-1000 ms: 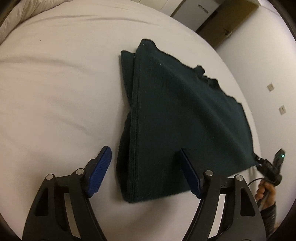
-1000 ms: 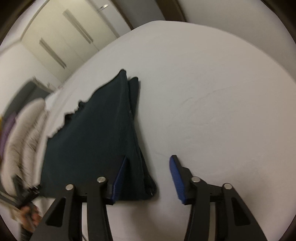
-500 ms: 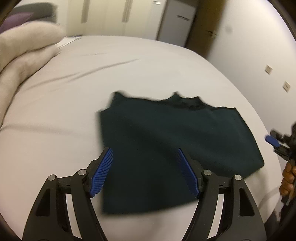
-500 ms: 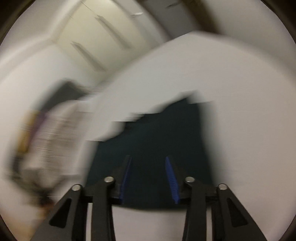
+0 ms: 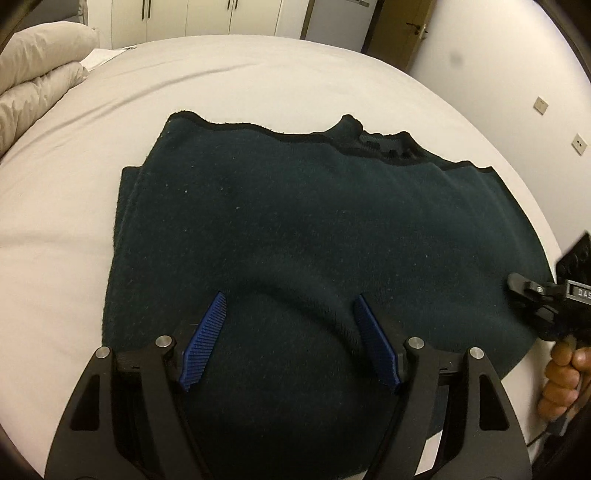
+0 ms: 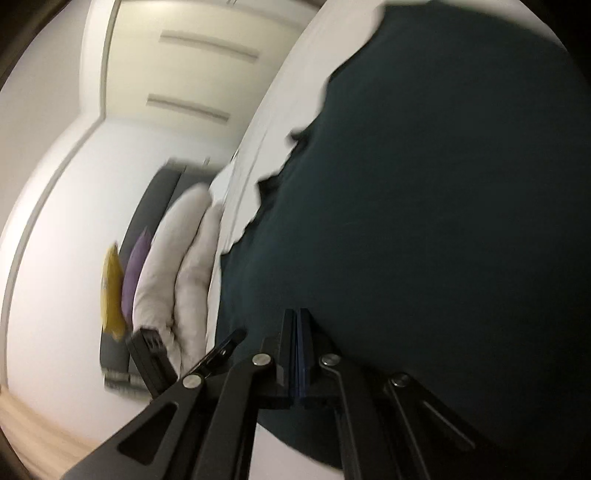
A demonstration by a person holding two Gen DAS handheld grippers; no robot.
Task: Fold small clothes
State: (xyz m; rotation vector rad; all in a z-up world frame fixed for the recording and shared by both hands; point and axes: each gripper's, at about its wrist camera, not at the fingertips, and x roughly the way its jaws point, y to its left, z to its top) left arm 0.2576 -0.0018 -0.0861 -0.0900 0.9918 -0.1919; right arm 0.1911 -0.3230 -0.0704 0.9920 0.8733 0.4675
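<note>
A dark green folded garment (image 5: 314,229) lies flat on the white bed (image 5: 55,206). My left gripper (image 5: 290,314) is open, low over the garment's near edge, with a raised fold of cloth between its blue pads. My right gripper (image 6: 297,321) has its jaws pressed together at the garment's (image 6: 424,221) right near edge; the view is blurred, and I cannot see cloth between the pads. The right gripper also shows at the far right of the left wrist view (image 5: 532,295), touching the garment's edge.
Cream pillows (image 5: 33,81) are piled at the bed's far left, also in the right wrist view (image 6: 177,258). White wardrobe doors (image 5: 221,14) and a brown door (image 5: 399,33) stand beyond the bed. A wall (image 5: 517,74) runs close on the right.
Both grippers swung round to the garment's long near side and came down close to it. The right gripper's jaws went from open to shut. The left stayed open.
</note>
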